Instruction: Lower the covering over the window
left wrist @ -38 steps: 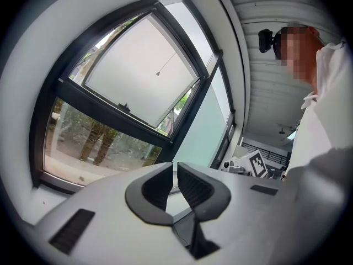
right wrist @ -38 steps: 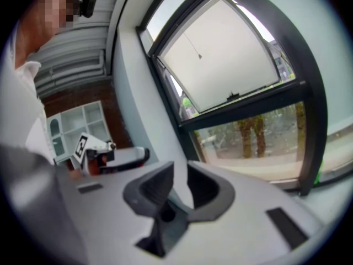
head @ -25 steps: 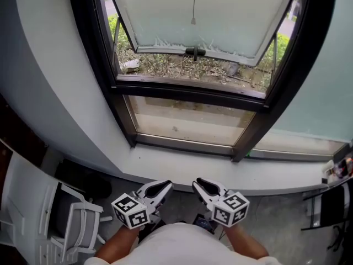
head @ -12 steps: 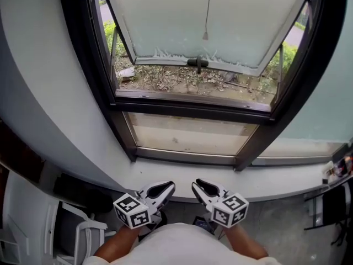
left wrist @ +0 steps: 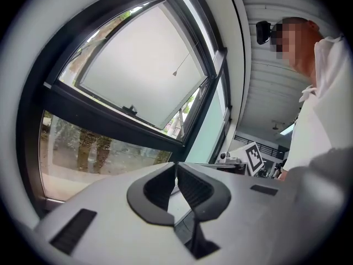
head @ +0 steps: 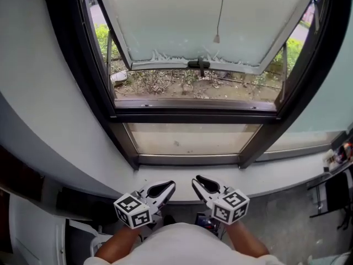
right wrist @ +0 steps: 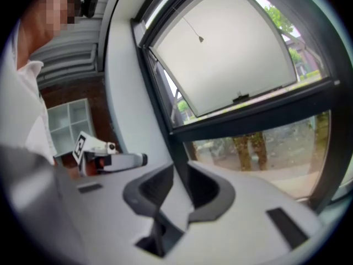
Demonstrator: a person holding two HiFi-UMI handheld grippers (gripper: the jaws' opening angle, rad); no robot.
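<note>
Both claws have come forward, and the sill (head: 276,176) now lies just ahead of them. The left claw (head: 172,184) is closed tight on nothing. The right claw (head: 194,180) stands barely apart, also empty. They sit side by side, low before the window (head: 193,112). The pull cord (head: 217,37) hangs in front of the tilted-out upper sash (head: 165,21). Its end is just above the handle (head: 198,64), well above both claws.
</note>
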